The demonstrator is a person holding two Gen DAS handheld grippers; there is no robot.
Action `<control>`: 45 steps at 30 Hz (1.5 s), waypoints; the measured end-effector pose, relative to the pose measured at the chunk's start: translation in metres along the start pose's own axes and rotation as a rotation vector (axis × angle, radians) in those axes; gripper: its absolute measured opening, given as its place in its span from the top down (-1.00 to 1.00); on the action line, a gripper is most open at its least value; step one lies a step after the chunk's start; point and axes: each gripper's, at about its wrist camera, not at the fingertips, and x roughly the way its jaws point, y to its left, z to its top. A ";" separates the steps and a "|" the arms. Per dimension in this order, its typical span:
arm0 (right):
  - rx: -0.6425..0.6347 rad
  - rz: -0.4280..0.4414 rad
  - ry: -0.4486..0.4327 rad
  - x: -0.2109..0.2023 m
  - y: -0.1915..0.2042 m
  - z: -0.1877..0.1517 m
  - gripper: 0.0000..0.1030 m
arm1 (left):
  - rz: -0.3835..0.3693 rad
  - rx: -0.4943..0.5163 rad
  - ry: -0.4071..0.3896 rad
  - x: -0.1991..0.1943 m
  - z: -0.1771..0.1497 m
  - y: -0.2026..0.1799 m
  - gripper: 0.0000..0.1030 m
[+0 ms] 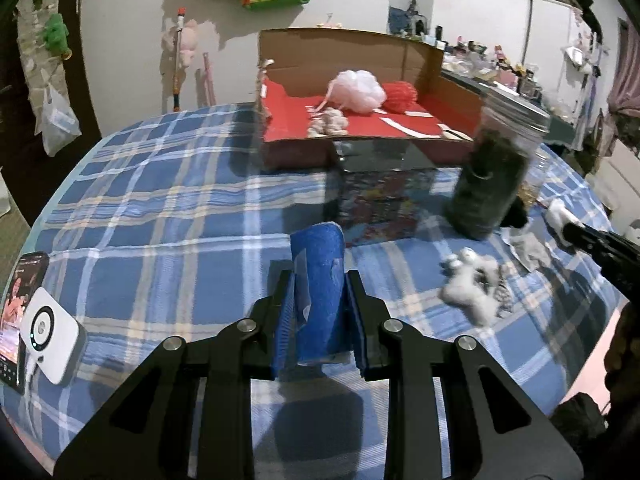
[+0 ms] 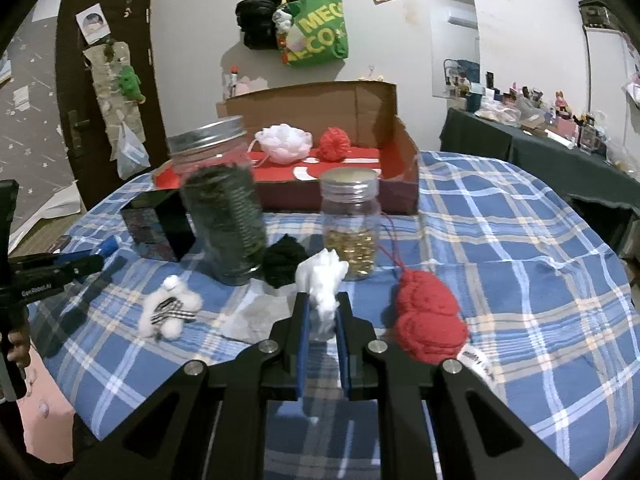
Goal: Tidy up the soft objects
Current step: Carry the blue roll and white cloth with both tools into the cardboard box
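A blue plaid bed (image 1: 160, 208) carries a cardboard box (image 1: 360, 60); bags (image 2: 316, 32) hang on the white wall; left tongs (image 1: 318, 304) pinch a blue sponge (image 1: 318, 280), right tongs (image 2: 322, 316) pinch white fluff (image 2: 322, 284)

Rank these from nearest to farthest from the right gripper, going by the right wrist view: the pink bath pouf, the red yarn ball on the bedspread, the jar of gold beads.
Measured from the right gripper, which is shut on a white soft piece:
1. Red yarn ball, just to its right on the bedspread.
2. Jar of gold beads, ahead, slightly right.
3. Pink bath pouf, farthest, inside the cardboard box at the back.
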 end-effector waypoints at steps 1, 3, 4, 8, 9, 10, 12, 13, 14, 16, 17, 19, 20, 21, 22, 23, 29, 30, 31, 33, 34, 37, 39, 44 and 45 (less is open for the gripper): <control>0.003 -0.005 0.003 0.001 -0.002 0.001 0.74 | 0.003 -0.003 0.003 0.001 0.001 0.002 0.54; 0.012 -0.013 0.010 0.003 -0.008 0.003 0.74 | 0.010 -0.008 0.007 0.004 0.005 0.007 0.54; 0.020 -0.015 0.015 0.004 -0.012 0.005 0.74 | 0.012 -0.006 0.008 0.006 0.007 0.008 0.54; 0.036 -0.027 0.029 0.009 -0.025 0.014 0.74 | 0.019 0.005 0.016 0.014 0.016 0.013 0.54; 0.041 -0.026 0.033 0.011 -0.029 0.018 0.74 | 0.018 0.006 0.019 0.016 0.019 0.014 0.54; 0.044 -0.028 0.040 0.013 -0.032 0.020 0.74 | 0.014 0.008 0.026 0.020 0.022 0.015 0.54; 0.045 -0.032 0.048 0.017 -0.037 0.025 0.74 | 0.013 0.017 0.032 0.025 0.028 0.017 0.54; 0.043 -0.038 0.053 0.019 -0.041 0.029 0.74 | 0.018 0.020 0.033 0.026 0.030 0.017 0.54; 0.043 -0.044 0.058 0.021 -0.044 0.031 0.74 | 0.022 0.025 0.037 0.029 0.033 0.018 0.54; 0.045 -0.044 0.065 0.024 -0.049 0.036 0.74 | 0.016 0.025 0.046 0.034 0.038 0.020 0.54; 0.047 -0.041 0.071 0.026 -0.052 0.039 0.74 | 0.011 0.027 0.049 0.035 0.041 0.021 0.54; 0.045 -0.040 0.080 0.031 -0.058 0.045 0.74 | 0.009 0.037 0.051 0.039 0.046 0.022 0.54; 0.043 -0.040 0.084 0.033 -0.060 0.048 0.74 | 0.012 0.046 0.050 0.040 0.049 0.023 0.54; 0.042 -0.034 0.090 0.036 -0.062 0.051 0.74 | 0.011 0.052 0.049 0.041 0.052 0.023 0.54; 0.040 -0.027 0.093 0.038 -0.064 0.054 0.74 | 0.003 0.056 0.049 0.043 0.056 0.024 0.54; 0.037 -0.024 0.096 0.040 -0.065 0.057 0.74 | -0.001 0.058 0.049 0.043 0.058 0.024 0.54; 0.034 0.023 0.109 0.054 -0.073 0.072 0.74 | -0.009 0.093 0.045 0.050 0.073 0.026 0.54; 0.036 0.032 0.112 0.057 -0.075 0.074 0.74 | -0.015 0.095 0.047 0.051 0.075 0.026 0.54; 0.035 0.043 0.115 0.059 -0.075 0.077 0.74 | -0.023 0.100 0.049 0.052 0.077 0.026 0.54; 0.029 0.058 0.117 0.063 -0.076 0.082 0.74 | -0.031 0.110 0.049 0.053 0.080 0.025 0.54; 0.027 0.071 0.120 0.064 -0.076 0.084 0.74 | -0.040 0.116 0.050 0.053 0.082 0.025 0.54; 0.032 0.122 0.132 0.072 -0.078 0.093 0.74 | -0.061 0.127 0.048 0.054 0.089 0.024 0.54; 0.029 0.140 0.137 0.076 -0.077 0.097 0.74 | -0.065 0.141 0.044 0.054 0.092 0.022 0.54; -0.004 0.197 0.165 0.090 -0.076 0.109 0.74 | -0.077 0.187 0.039 0.059 0.106 0.017 0.54; -0.004 0.206 0.169 0.093 -0.076 0.111 0.74 | -0.078 0.195 0.040 0.060 0.109 0.016 0.54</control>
